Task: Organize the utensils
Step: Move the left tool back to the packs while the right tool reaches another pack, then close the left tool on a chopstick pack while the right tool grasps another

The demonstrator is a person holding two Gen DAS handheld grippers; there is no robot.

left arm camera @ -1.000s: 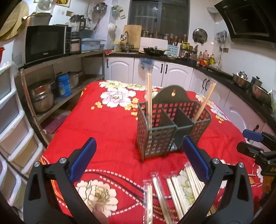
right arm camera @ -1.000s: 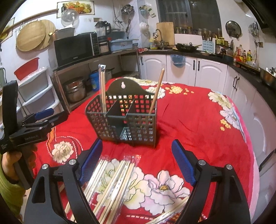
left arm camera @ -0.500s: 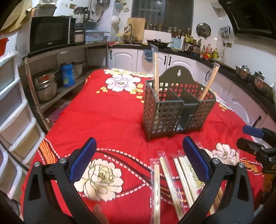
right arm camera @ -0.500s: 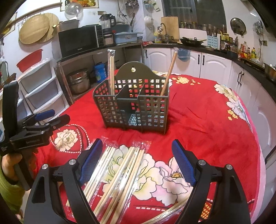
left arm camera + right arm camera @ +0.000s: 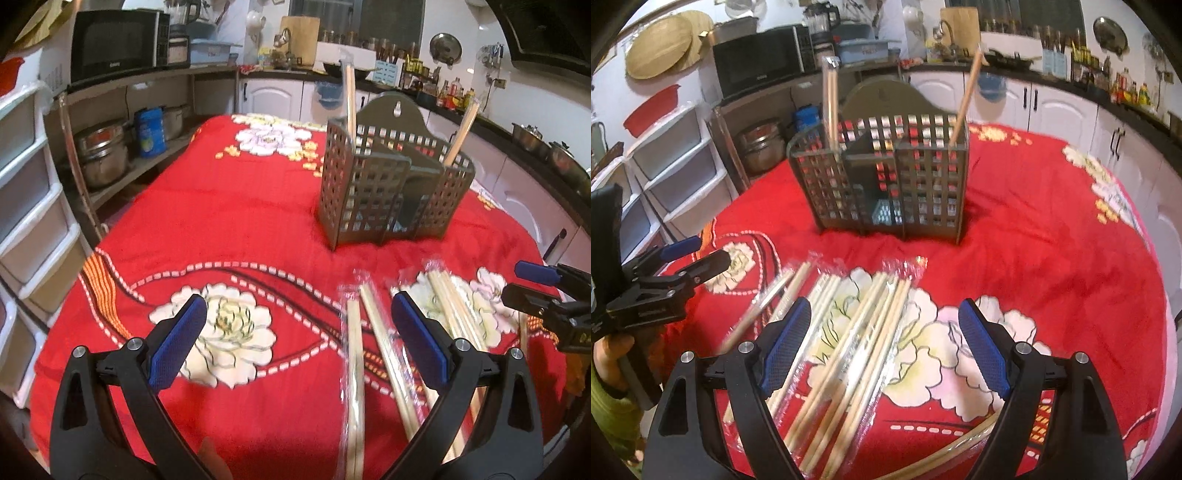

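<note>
Wrapped chopsticks [image 5: 849,332] flat, long axes toward the caddy [image 5: 882,177]; both tools [image 5: 295,339] [image 5: 882,347] agape, empty

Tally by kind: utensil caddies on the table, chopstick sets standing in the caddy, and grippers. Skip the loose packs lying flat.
Utensil caddy: 1
Chopstick sets standing in it: 2, the second in the opposite end compartment
Grippers: 2, left gripper and right gripper, both open
Total: 5
</note>
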